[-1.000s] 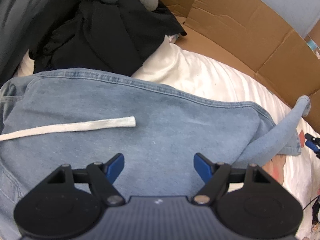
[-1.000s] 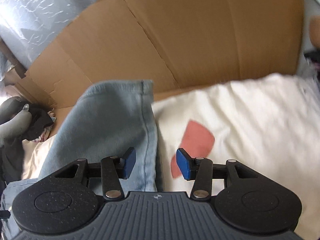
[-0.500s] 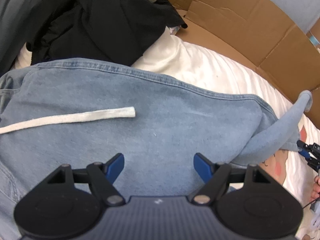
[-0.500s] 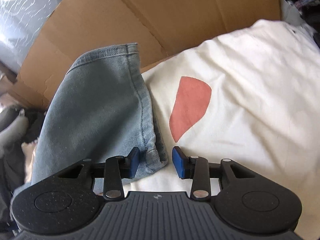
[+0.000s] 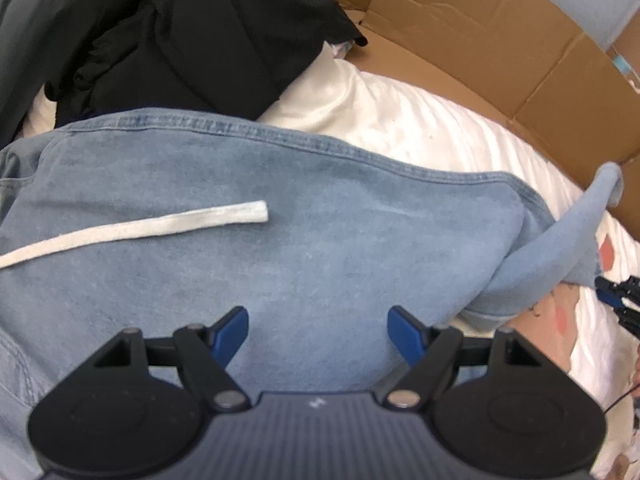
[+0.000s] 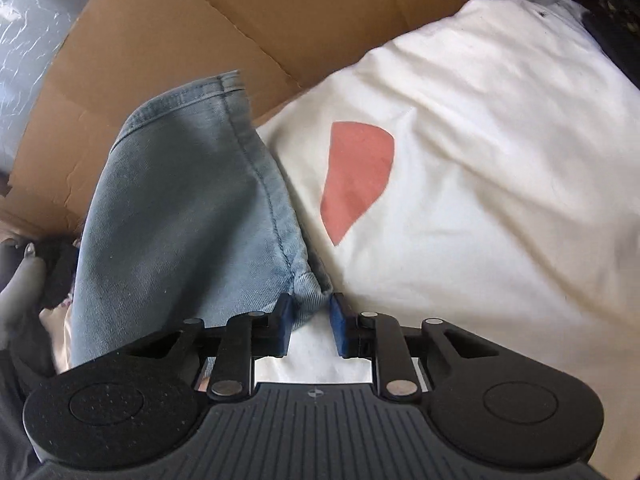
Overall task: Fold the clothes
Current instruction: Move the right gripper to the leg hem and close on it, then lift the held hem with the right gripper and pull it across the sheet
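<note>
Across most of the left wrist view lies the jeans point(image 5: 280, 248), a pale blue denim garment spread flat over a white sheet point(image 5: 400, 120). Its stitched hem runs from the upper left toward the right of the frame, and one corner is lifted into a narrow flap at the right edge. In the right wrist view the same lifted part of the jeans point(image 6: 180, 208) fills the left half, seam running down to a bunched corner at lower centre.

Behind the bedding, cardboard point(image 5: 500, 40) stands along the upper right of the left view and along the top of the right view point(image 6: 240, 20). A heap of black clothes point(image 5: 192, 40) sits at the upper left of the left view, touching the far hem of the jeans. The sheet carries a red patch point(image 6: 356, 172), right of centre in the right view, just beside the denim seam.

A white drawstring point(image 5: 140, 228) lies on the jeans at centre left of the left view.

The left gripper point(image 5: 318, 334), bottom centre, hangs over the denim with its jaws wide and nothing between them. The right gripper point(image 6: 310, 322), bottom centre of its view, has just been closing; its jaws are narrow, with the bunched corner of the jeans pinched between the blue pads point(image 6: 285, 320).
</note>
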